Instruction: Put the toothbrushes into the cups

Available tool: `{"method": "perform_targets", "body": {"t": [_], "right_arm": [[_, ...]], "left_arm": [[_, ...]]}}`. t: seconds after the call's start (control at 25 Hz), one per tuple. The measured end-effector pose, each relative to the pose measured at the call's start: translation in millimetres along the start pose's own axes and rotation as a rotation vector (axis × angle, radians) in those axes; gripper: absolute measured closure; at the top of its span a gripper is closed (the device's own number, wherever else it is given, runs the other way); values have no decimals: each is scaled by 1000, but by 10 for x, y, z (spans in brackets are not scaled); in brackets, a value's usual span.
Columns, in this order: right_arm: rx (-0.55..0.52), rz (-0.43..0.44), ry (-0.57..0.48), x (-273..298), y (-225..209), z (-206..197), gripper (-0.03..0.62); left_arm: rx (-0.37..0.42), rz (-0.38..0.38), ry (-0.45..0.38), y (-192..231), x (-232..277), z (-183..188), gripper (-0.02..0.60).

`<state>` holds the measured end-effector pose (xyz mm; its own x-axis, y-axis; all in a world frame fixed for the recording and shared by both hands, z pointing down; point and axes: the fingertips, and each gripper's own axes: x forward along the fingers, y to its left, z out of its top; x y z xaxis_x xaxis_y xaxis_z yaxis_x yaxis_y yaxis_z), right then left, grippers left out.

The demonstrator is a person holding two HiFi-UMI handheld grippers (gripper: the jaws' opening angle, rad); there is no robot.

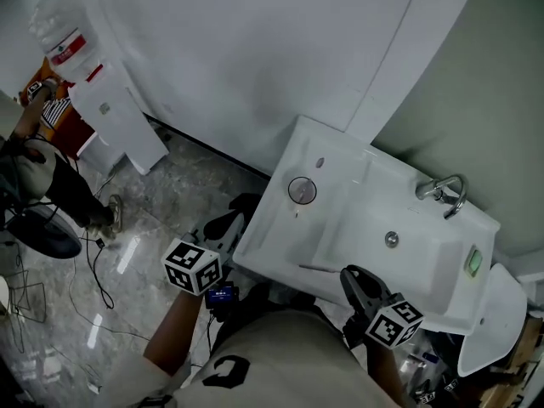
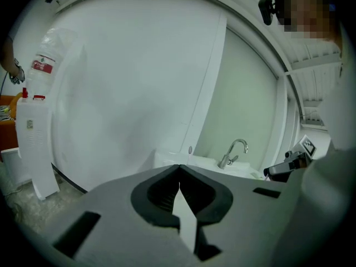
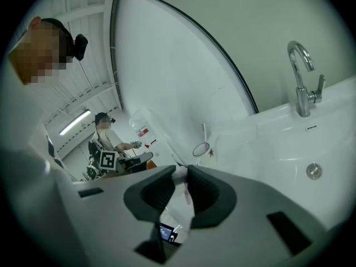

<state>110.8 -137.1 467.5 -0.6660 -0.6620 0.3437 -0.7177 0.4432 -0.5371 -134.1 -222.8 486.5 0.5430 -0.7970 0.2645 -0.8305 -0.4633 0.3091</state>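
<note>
A clear cup [image 1: 302, 190] stands on the white sink's [image 1: 280, 236] left ledge. In the right gripper view the cup [image 3: 201, 149] has one toothbrush [image 3: 204, 131] upright in it. The head of this brush [image 2: 189, 149] shows over the sink edge in the left gripper view. My right gripper [image 1: 348, 274] is at the sink's near rim, shut on a second toothbrush [image 1: 319, 269], whose thin handle points left along the rim. The handle [image 3: 179, 176] sits between its pads in the right gripper [image 3: 181, 170] view. My left gripper [image 1: 231, 219] hangs left of the sink, shut and empty [image 2: 179, 167].
A chrome faucet [image 1: 442, 192] stands at the basin's far right, with a drain [image 1: 391, 239] in the bowl and a green soap [image 1: 473, 262] on the right ledge. A white water dispenser [image 1: 102, 100] stands by the wall at left. Another person [image 3: 105, 138] is further off.
</note>
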Motion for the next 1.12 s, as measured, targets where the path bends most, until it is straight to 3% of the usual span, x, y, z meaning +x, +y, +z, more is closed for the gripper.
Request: {"method": "perform_targets", "body": {"t": [0.4, 1.12], "right_arm": [[-69, 27, 15, 186, 187, 56, 522], [-165, 4, -179, 101, 114, 982, 520]], "left_arm": [[-59, 52, 10, 157, -366, -208, 561], [-42, -81, 94, -361, -54, -415, 561]]}}
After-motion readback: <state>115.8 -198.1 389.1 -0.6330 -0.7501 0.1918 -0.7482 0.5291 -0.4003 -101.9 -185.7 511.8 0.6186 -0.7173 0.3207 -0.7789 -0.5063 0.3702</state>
